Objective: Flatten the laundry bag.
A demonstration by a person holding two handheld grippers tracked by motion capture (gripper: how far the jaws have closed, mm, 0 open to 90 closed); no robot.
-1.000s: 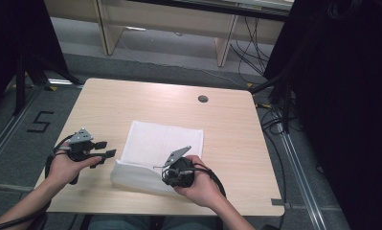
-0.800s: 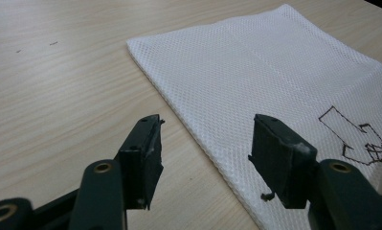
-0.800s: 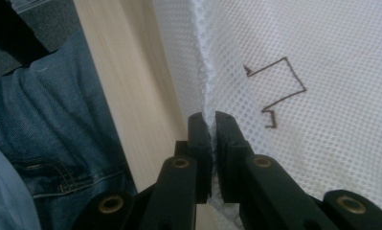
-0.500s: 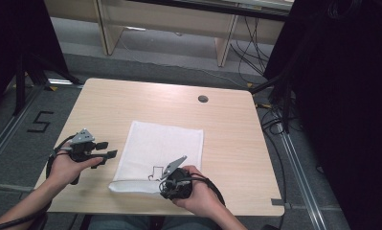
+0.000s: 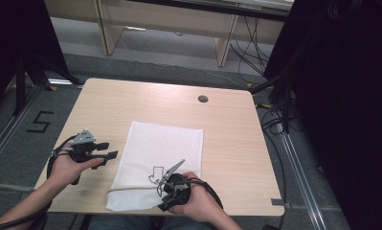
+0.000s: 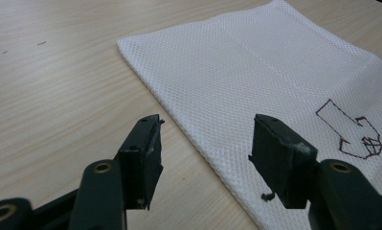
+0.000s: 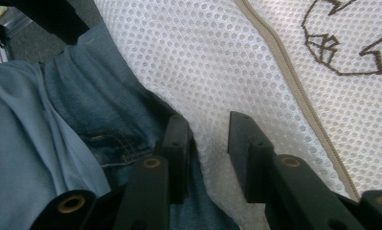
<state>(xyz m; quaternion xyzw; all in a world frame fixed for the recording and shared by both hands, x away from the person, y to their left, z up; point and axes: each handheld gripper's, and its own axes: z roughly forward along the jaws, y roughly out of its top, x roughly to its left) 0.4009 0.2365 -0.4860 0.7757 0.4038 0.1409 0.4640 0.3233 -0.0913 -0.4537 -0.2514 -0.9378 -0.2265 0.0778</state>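
Note:
A white mesh cloth [image 5: 162, 148] [image 6: 255, 62] [image 7: 217, 57] lies flat on the wooden table [image 5: 145, 103], its near edge reaching the table's front edge. A dark stitched outline figure [image 5: 155, 175] [image 6: 351, 134] [image 7: 342, 43] marks its near part. My right gripper [image 5: 163, 205] [image 7: 207, 129] sits at that near edge, jaws close together with mesh filling the gap. My left gripper [image 5: 111, 150] [image 6: 205, 139] hovers just left of the cloth's side edge, open and holding nothing.
A round cable hole [image 5: 203, 98] sits at the table's far right. Below the front edge are the person's jeans [image 7: 107, 120]. Floor rails and cables [image 5: 275, 124] run along the right side, and a "5" [image 5: 40, 122] marks the floor on the left.
The cloth's near edge, raised and folded over a second ago, has been drawn toward the front edge by my right gripper and now lies flatter. The left gripper has barely moved.

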